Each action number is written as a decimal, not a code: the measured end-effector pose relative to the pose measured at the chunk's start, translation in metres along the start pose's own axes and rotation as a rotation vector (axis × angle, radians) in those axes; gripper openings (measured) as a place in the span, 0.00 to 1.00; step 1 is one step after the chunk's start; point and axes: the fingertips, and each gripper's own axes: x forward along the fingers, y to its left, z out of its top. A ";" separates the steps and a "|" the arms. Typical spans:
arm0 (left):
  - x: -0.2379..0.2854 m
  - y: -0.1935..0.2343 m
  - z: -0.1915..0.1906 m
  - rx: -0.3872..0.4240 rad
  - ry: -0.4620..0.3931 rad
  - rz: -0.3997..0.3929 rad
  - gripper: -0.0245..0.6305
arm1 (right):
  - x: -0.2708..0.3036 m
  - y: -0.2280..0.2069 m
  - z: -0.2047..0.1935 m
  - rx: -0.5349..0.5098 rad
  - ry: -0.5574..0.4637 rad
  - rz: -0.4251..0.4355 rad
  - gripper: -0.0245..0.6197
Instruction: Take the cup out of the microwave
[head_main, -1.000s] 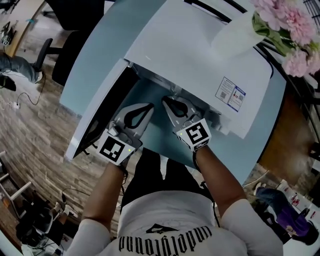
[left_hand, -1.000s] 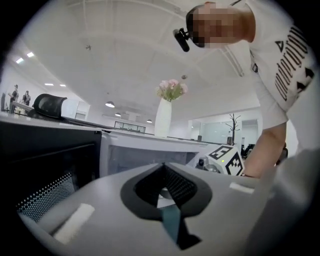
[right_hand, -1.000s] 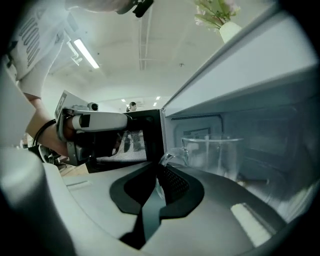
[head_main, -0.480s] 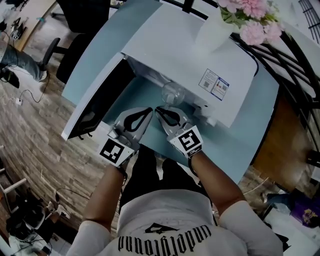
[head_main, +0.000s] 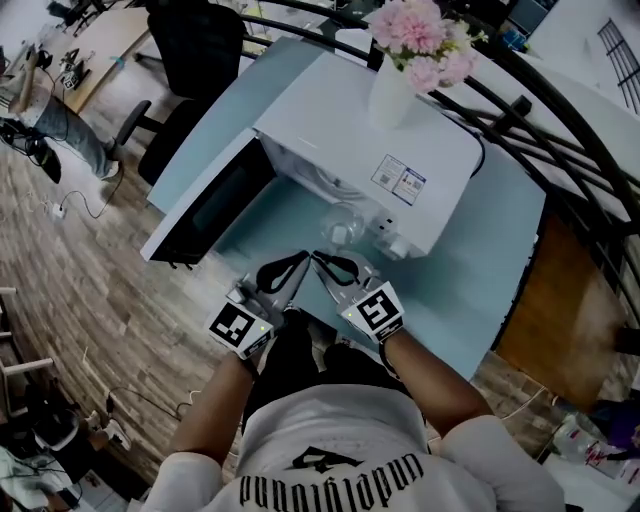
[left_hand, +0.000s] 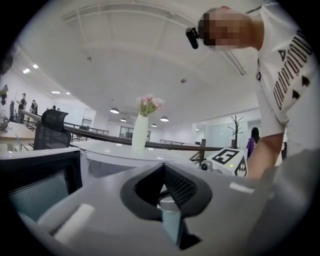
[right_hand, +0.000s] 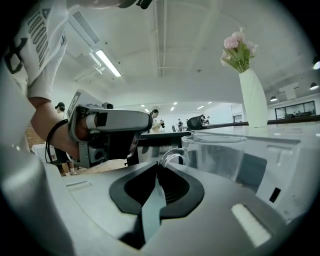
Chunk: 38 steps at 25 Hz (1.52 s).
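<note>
Left gripper (head_main: 299, 264) is nearest the person, in front of the microwave, jaws together and empty. Right gripper (head_main: 323, 259) sits just beside it, jaws clamped on the curved handle of the clear glass cup (head_main: 345, 224). The cup is upright, directly ahead of the right tips, handle toward them. It hangs over the light blue table (head_main: 480, 285), just in front of the white box microwave (head_main: 340, 120) with its door open. It looks clear of the cavity; setting it down seems to be the right hand's job.
</note>
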 end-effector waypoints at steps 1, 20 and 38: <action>-0.001 -0.005 0.003 0.004 -0.013 0.001 0.11 | -0.005 0.001 0.005 -0.004 -0.007 0.002 0.07; -0.046 -0.078 0.072 -0.001 0.004 0.075 0.11 | -0.092 0.048 0.097 -0.029 -0.064 0.002 0.07; -0.159 -0.071 0.103 0.054 0.034 -0.223 0.11 | -0.085 0.119 0.155 -0.067 -0.139 -0.254 0.07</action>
